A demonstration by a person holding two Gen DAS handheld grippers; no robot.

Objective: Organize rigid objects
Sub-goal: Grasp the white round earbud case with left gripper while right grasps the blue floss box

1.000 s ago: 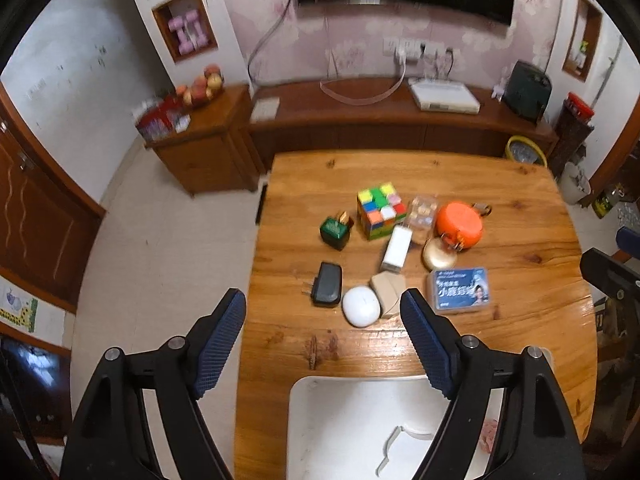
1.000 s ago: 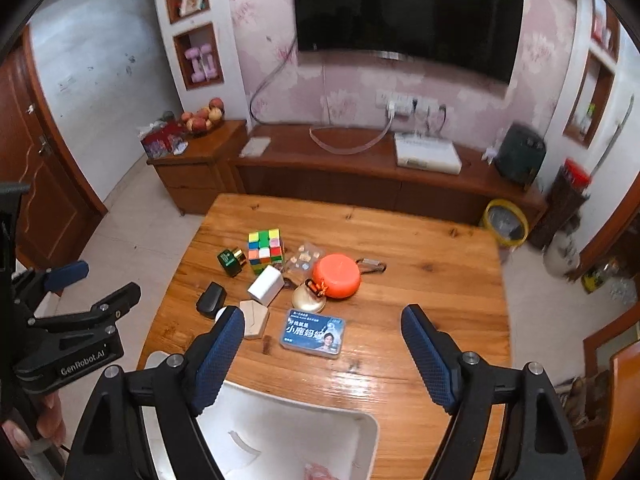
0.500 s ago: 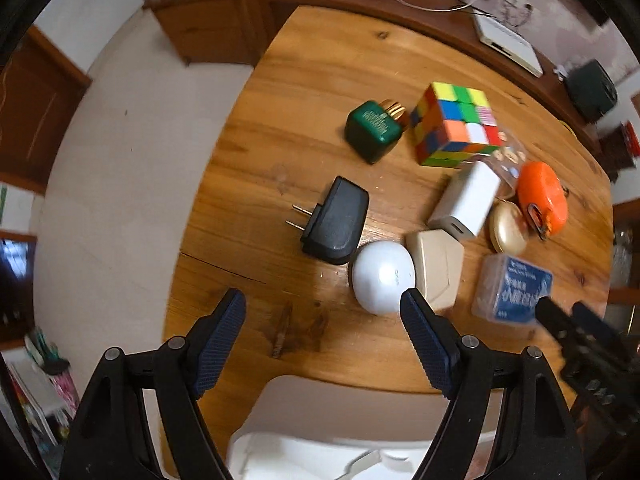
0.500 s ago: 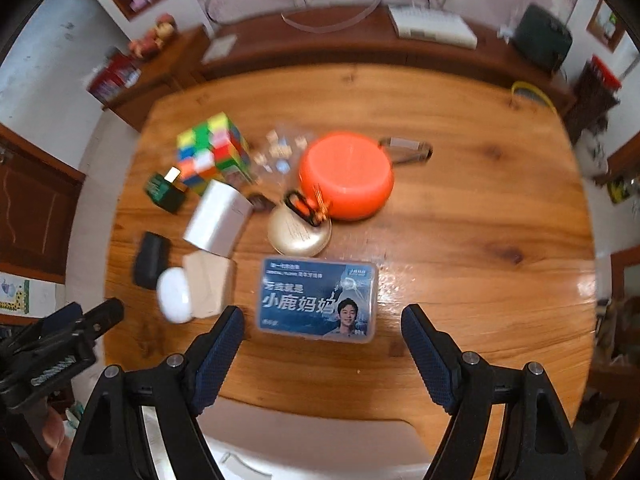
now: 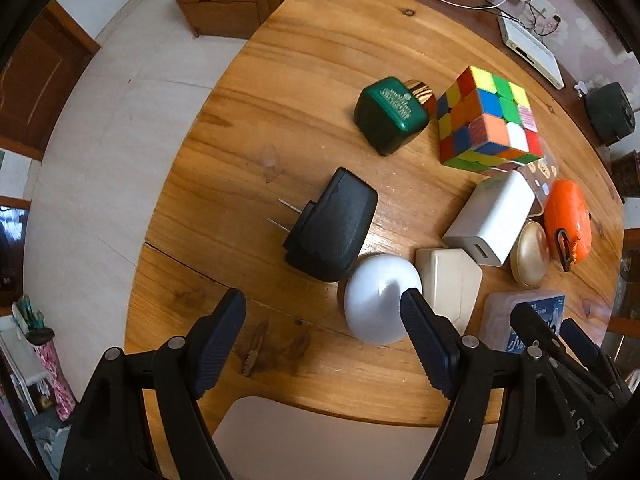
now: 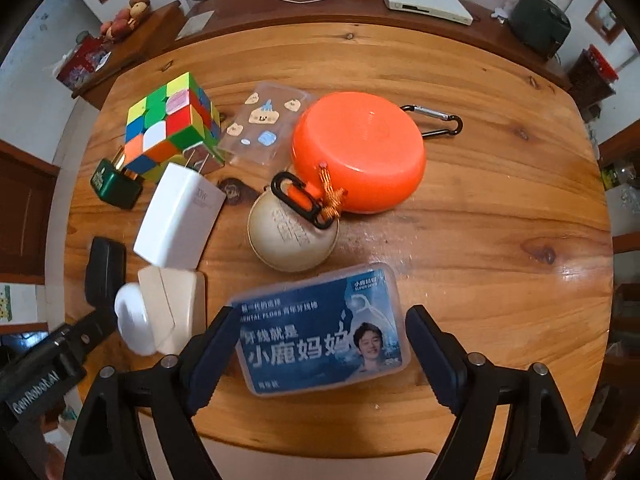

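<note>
My left gripper (image 5: 320, 320) points down over the wooden table (image 5: 280, 80), open, with bare wood between its fingers. A white round case (image 5: 376, 308) lies just by its right finger, and a black charger (image 5: 332, 226) sits just beyond. My right gripper (image 6: 320, 340) hangs over a blue floss box (image 6: 324, 328), which shows between its opening jaws; the pads do not press on it. Farther off are a colour cube (image 6: 168, 128), a green box (image 5: 390, 114), a white charger (image 6: 176, 220), a beige box (image 6: 176, 304), a gold round case (image 6: 292, 236) and an orange case (image 6: 356, 152).
A clear sticker case (image 6: 264, 124) and a carabiner (image 6: 436, 120) lie near the orange case. A white bin (image 5: 320, 440) sits below the table's near edge. A low cabinet with a router (image 6: 424, 0) runs behind the table. Floor lies to the left.
Both grippers have dropped toward the table and tipped to look straight down, so the objects loom larger. The right gripper's jaws stand wider than before.
</note>
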